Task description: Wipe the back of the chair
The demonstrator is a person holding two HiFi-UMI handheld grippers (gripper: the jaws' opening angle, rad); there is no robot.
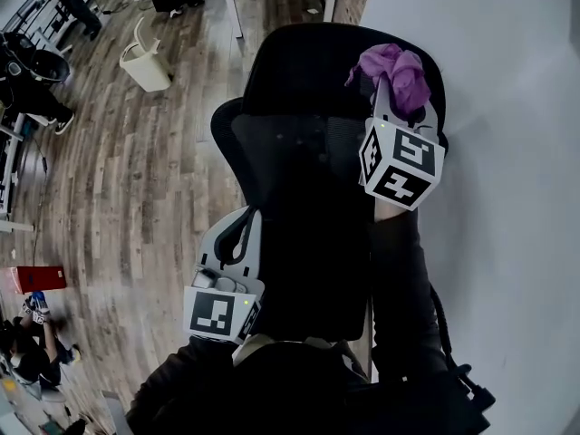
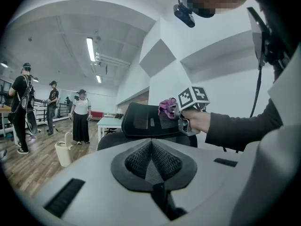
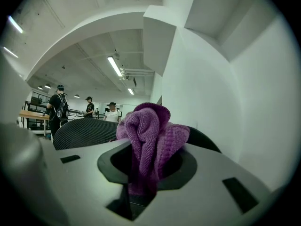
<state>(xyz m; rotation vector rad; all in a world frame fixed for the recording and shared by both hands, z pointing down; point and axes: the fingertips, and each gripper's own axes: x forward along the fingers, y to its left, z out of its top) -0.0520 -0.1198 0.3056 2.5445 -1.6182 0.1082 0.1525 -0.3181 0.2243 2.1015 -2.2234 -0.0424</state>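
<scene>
Seat and base of the black mesh office chair point(image 1: 299, 179) lie hidden under its own back. The bunched purple knitted cloth point(image 1: 399, 69) covers the tips of the right gripper point(image 1: 403, 107). The tips of the left gripper point(image 1: 243, 223) seem lost against dark mesh.

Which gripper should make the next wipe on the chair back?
Right. The right gripper holds the purple cloth at the top of the chair. The left gripper has no cloth; it seems to pinch the chair's mesh edge lower down.

The cloth point(image 1: 397, 69) in my right gripper point(image 1: 400, 96) sits atop the chair back point(image 1: 299, 166), right side. My left gripper point(image 1: 241, 227) grips its left edge.
</scene>
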